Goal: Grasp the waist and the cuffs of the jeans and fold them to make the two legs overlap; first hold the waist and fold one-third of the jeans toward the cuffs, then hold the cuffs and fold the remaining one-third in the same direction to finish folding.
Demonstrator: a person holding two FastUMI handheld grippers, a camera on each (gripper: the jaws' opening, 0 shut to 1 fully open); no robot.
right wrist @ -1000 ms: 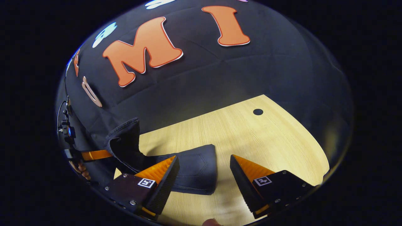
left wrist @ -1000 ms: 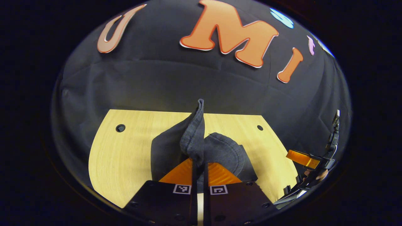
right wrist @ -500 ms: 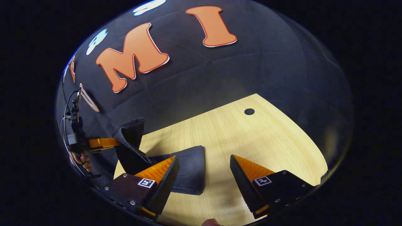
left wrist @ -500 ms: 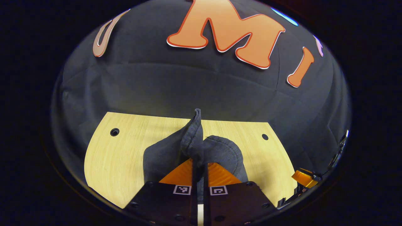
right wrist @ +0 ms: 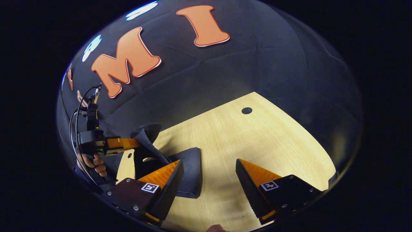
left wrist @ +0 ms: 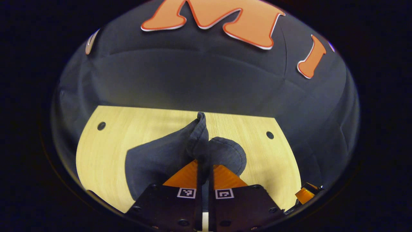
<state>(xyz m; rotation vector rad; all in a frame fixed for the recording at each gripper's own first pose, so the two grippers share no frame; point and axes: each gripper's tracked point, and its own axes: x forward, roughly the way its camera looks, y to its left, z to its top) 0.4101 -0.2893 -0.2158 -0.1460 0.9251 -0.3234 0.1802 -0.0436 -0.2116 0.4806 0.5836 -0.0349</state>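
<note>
Since a second ago the left gripper has carried its pinched jeans fold further over the wooden table. Right gripper view: right gripper hangs spread, empty. Denim's soft but heavy, so grab the thick hem.

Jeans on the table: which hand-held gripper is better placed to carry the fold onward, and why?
Left. The left hand-held gripper is shut on a raised edge of the jeans; the right hand-held gripper is open, holding nothing, above the table.
</note>
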